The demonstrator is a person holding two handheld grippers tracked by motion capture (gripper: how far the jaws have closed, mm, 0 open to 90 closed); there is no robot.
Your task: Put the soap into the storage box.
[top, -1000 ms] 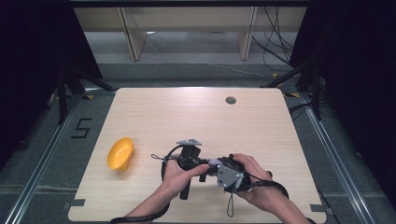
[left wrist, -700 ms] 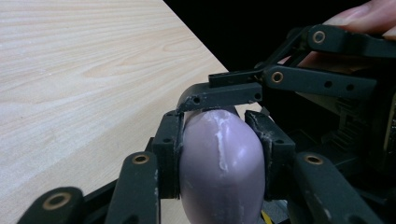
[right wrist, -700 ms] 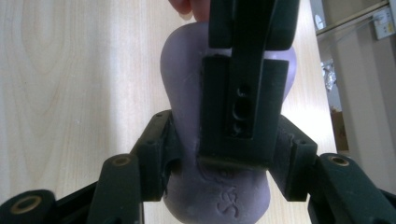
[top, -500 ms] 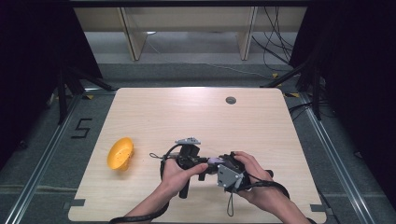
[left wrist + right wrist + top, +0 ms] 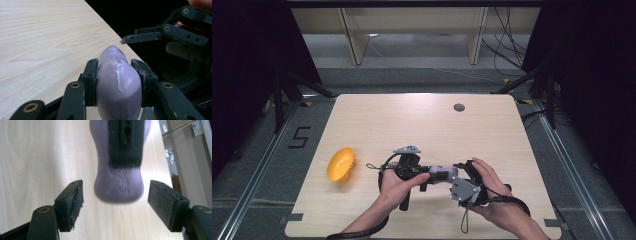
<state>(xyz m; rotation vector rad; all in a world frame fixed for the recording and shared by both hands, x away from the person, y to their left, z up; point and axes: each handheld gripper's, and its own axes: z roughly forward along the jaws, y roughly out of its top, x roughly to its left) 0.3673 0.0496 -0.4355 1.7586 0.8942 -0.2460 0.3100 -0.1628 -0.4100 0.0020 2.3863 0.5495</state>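
My right gripper (image 5: 115,202) has just been opening, jaws wide with the purple lump's (image 5: 118,186) end between them, untouched. Left gripper (image 5: 117,75) clamps the lump above the table (image 5: 422,125). I'd back the right straight off, no snag. Yellow bowl (image 5: 341,164) sits far left.
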